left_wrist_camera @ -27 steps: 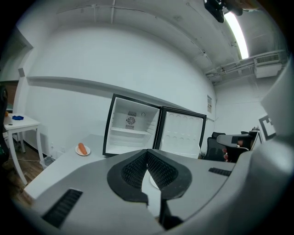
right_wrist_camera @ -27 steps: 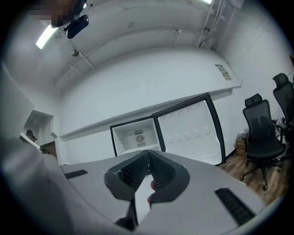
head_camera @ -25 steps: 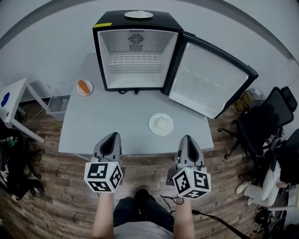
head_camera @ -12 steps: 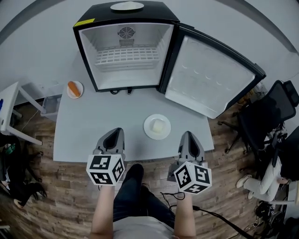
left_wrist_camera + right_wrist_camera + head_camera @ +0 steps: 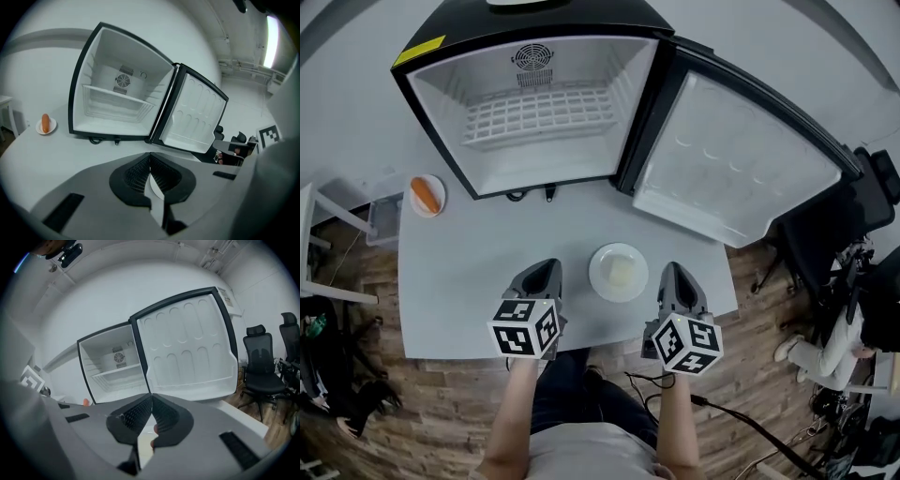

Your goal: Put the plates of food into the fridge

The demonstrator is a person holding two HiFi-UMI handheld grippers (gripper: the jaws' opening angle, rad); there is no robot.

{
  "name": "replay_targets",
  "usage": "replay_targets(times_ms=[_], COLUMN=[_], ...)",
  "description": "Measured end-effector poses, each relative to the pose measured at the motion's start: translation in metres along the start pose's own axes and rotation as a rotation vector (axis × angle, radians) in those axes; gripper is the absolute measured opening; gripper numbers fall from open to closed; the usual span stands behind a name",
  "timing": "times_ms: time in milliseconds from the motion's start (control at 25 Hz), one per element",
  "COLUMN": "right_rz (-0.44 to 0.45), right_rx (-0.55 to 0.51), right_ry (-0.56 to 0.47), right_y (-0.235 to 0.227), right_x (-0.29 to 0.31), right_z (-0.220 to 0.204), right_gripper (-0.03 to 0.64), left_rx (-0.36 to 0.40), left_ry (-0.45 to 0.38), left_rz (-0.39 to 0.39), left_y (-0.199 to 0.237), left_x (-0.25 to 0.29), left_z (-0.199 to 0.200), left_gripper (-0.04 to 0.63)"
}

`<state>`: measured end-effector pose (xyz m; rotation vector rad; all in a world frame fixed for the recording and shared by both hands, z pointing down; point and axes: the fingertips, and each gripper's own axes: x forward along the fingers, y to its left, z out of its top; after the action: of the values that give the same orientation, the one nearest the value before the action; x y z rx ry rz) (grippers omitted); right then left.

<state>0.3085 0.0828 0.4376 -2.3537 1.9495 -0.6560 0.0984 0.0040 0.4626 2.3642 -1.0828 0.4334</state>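
Both grippers empty: left gripper (image 5: 542, 272) and right gripper (image 5: 675, 274) have jaws closed tip to tip, nothing between them. Nearest plate (image 5: 619, 272) sits on the table (image 5: 469, 281) between the 2 grippers, close to the near edge, in front of the open fridge (image 5: 441, 103). It looks stiff, smooth-rimmed, probably light but slippery for the pads; the pale food lump (image 5: 621, 273) likely slides if tilted. I'd pinch the rim left and right, 1 gripper each, and keep it level. 2nd plate (image 5: 425, 195), with a sausage, is far left on the table. 3rd plate (image 5: 525, 3) on top of the fridge is cut off by the frame edge. Can't tell what the pale food is; both gripper views show only a sliver of the nearest plate behind the jaws.
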Motion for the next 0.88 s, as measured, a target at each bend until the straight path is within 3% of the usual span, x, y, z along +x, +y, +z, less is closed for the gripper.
replay_targets(times_ms=[360, 880], right_rz=[-0.081, -0.045], right_rx=[0.081, 0.093], right_ry=[0.253, 0.472], right_y=[-0.027, -0.045], right_x=[0.048, 0.059], right_z=[-0.077, -0.129], right_gripper=[0.014, 0.015], left_rx=[-0.179, -0.23], left_ry=[0.232, 0.415], left_rz=[-0.075, -0.097], left_y=[0.026, 0.011], left_x=[0.054, 0.085], left_z=[-0.06, -0.115], left_gripper=[0.008, 0.008])
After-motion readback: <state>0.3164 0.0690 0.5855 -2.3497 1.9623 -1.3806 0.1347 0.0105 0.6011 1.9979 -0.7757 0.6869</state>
